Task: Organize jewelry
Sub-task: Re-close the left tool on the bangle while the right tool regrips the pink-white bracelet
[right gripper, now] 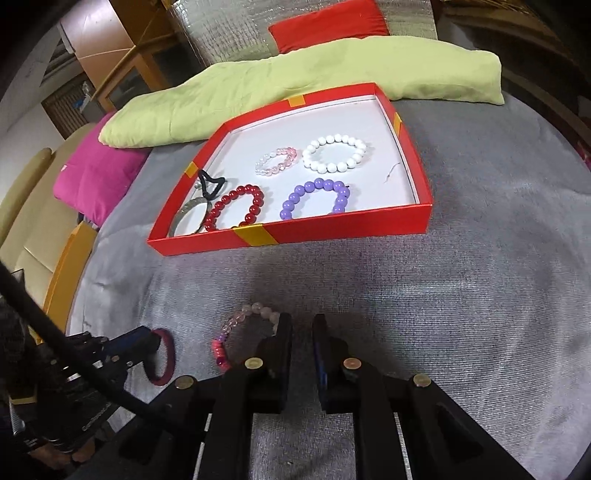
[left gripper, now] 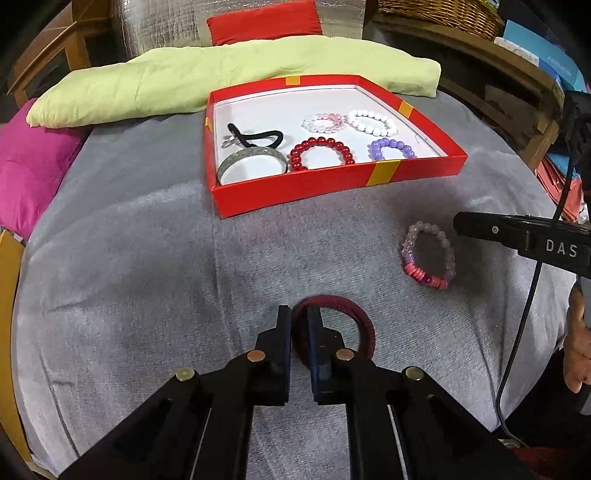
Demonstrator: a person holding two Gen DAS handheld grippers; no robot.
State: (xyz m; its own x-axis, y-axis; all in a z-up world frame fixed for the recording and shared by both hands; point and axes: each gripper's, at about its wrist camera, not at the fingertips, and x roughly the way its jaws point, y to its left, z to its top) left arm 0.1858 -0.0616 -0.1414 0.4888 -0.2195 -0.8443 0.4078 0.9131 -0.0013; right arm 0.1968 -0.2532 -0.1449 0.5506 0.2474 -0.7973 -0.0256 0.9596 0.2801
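Note:
My left gripper (left gripper: 299, 318) is shut on the near-left part of a maroon hair band (left gripper: 354, 314), which lies on the grey cloth (left gripper: 147, 258). In the right wrist view that gripper (right gripper: 155, 341) holds the band (right gripper: 166, 356) at the lower left. My right gripper (right gripper: 301, 325) is shut with only cloth showing between its fingers. A mixed pink and clear bead bracelet (right gripper: 236, 328) lies just left of its left finger. The red box (left gripper: 332, 186) beyond holds a black hair tie (left gripper: 255, 136), a silver bangle (left gripper: 251, 157) and red (left gripper: 319, 151), purple (left gripper: 393, 147), white (left gripper: 371, 122) and pale pink (left gripper: 321, 123) bead bracelets.
A light green pillow (left gripper: 221, 81) lies behind the box, with a magenta cushion (left gripper: 33, 162) at the left and a red cushion (left gripper: 266, 22) at the back. A wicker basket (left gripper: 443, 14) stands far right. A person's hand (left gripper: 578, 332) shows at the right edge.

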